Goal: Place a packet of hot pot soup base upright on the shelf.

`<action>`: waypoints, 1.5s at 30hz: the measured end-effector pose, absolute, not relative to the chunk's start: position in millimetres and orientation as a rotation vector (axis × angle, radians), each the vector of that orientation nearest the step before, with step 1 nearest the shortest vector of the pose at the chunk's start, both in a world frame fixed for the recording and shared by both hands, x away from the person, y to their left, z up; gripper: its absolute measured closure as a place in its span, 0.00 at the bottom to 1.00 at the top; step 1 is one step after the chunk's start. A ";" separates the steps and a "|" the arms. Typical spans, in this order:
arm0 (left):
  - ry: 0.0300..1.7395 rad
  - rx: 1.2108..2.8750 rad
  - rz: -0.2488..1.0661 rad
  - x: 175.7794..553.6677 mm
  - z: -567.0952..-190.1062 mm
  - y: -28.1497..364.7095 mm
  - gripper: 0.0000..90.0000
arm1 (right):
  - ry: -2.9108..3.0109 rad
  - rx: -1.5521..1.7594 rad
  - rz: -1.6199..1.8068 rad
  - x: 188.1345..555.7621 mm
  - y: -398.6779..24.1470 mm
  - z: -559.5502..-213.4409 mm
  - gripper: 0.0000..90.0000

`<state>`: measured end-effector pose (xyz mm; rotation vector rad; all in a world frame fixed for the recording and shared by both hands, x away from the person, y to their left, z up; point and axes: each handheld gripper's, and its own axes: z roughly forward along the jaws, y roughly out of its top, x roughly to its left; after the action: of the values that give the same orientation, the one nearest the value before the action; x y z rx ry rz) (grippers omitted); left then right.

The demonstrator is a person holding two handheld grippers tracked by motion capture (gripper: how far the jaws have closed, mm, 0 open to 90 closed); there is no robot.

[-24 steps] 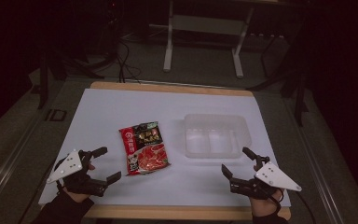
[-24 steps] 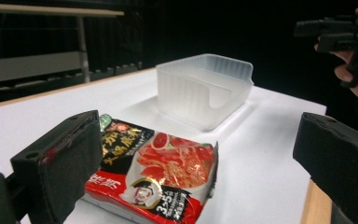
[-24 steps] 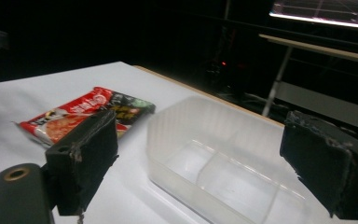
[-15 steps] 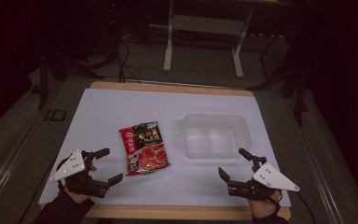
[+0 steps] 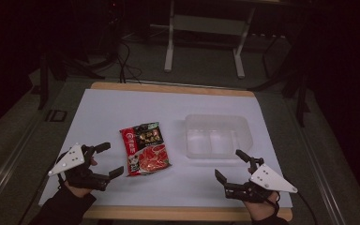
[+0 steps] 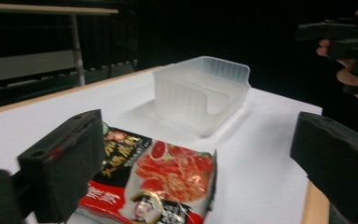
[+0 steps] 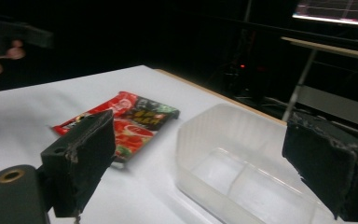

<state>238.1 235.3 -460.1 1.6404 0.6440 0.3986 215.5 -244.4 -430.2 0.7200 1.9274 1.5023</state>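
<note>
Where bench white top meets near wooden edge, left gripper at near-left corner, held in a hand, grey three-cornered plate on top, jaws spread wide, empty, aimed toward bench middle. Just right of it, red sauce packet lying flat on the white top, food print up, short end tilted slightly, close to the left gripper's jaw tips but not touching. In left gripper view, same packet low between the two black jaws, clear of both. Right of packet, apart from it, translucent plastic container, rectangular, upright, open top, low divider inside making two compartments, both empty. In left gripper view, container beyond the packet, a notch cut in one wall. Near-right of bench, right gripper in the other hand, grey plate on top, cable trailing off right, jaws wide apart, holding nothing, just in front of the container's near wall, no contact. In right gripper view, packet left, container right, between the jaws; other hand blurred at far left edge.
</note>
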 end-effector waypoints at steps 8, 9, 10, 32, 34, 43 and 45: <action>0.688 1.641 0.404 262.4 -461.0 243.9 0.16 | 1.921 0.707 1.513 211.8 -241.9 -428.0 0.13; 0.705 1.645 0.409 265.8 -461.4 243.8 0.16 | 1.926 0.706 1.514 211.4 -242.0 -427.5 0.14; 0.719 1.665 0.405 270.1 -461.9 243.8 0.18 | 1.923 0.703 1.511 210.8 -241.2 -427.3 0.14; 0.852 1.779 0.412 357.2 -501.3 237.5 0.43 | 1.958 0.673 1.537 207.5 -236.7 -427.8 0.15; 0.860 1.778 0.413 360.9 -503.4 238.7 0.44 | 1.956 0.671 1.535 207.1 -236.6 -427.8 0.15; 0.889 1.864 0.436 391.4 -517.1 248.2 0.54 | 1.981 0.679 1.537 208.9 -235.9 -429.2 0.16; 0.901 1.872 0.408 397.7 -520.4 250.5 0.54 | 1.984 0.678 1.537 208.8 -235.9 -429.5 0.16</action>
<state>397.7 250.5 -520.4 1.8725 0.9007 0.4076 208.8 -235.9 -429.5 0.6776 1.9844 1.5368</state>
